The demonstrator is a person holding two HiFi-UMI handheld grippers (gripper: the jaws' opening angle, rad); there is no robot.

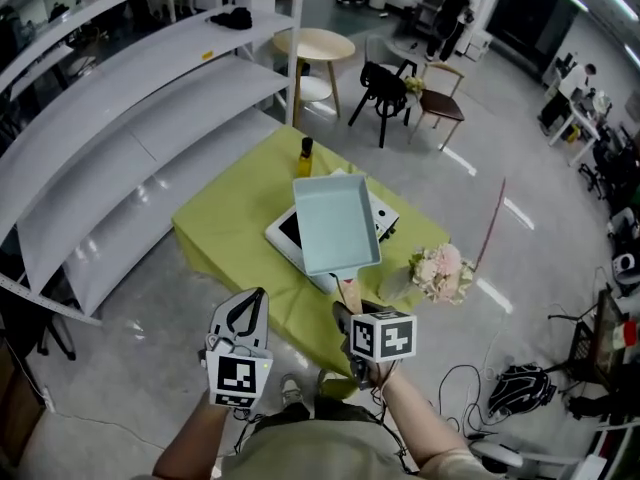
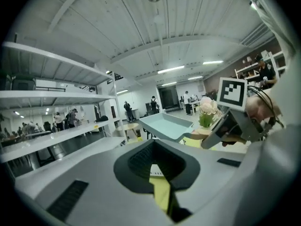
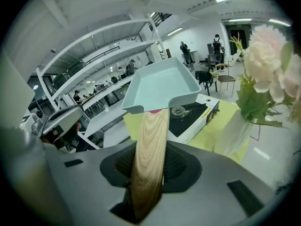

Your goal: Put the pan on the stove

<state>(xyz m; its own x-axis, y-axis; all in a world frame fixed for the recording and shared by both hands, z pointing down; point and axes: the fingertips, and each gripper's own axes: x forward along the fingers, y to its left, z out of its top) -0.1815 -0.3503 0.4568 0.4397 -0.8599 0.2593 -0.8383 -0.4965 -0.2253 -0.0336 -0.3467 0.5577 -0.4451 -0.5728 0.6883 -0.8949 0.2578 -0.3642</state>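
Holding pan [image 1: 335, 223] aloft by its wooden handle [image 1: 347, 290] w/ right tool [image 1: 345, 313], lower centre of head view. Jaws clamped on handle, plain in right gripper view: handle [image 3: 149, 154] running up from betw jaws of right tool [image 3: 146, 187] to pale blue-green rectangular pan [image 3: 162, 84] at frame centre. Not set down yet: hovering over stove [image 1: 287, 230], apart from it, covering most of it in head view, w/ white edge & black top poking out left & right of pan. In right gripper view, stove [image 3: 190, 117] just below & right of pan, burner ring visible past handle's far end. Stove sitting on surface [image 1: 225, 218] w/ yellow-green cloth, mid frame.

Carrying nothing in left tool [image 1: 255, 303], lower left of head view; jaws together, tips pointing toward surface's near edge, short of it. Same in left gripper view: left tool [image 2: 159, 171] closed, nothing betw jaws, only cloth colour showing thru gap below. Pan [image 2: 168, 125] floating right of centre there, w/ right tool [image 2: 235, 121] behind it at right.

Also on surface: small bottle [image 1: 305, 155] near far edge, above pan in frame; vase of pale pink flowers [image 1: 440, 270] at right corner, near right tool. Flowers [image 3: 268, 55] looming at right edge of right gripper view. White shelves [image 1: 120, 138] filling upper left of head view; round wooden table [image 1: 314, 43] & chairs [image 1: 385, 88] at top centre; ppl [image 1: 455, 8] standing far back, top right.
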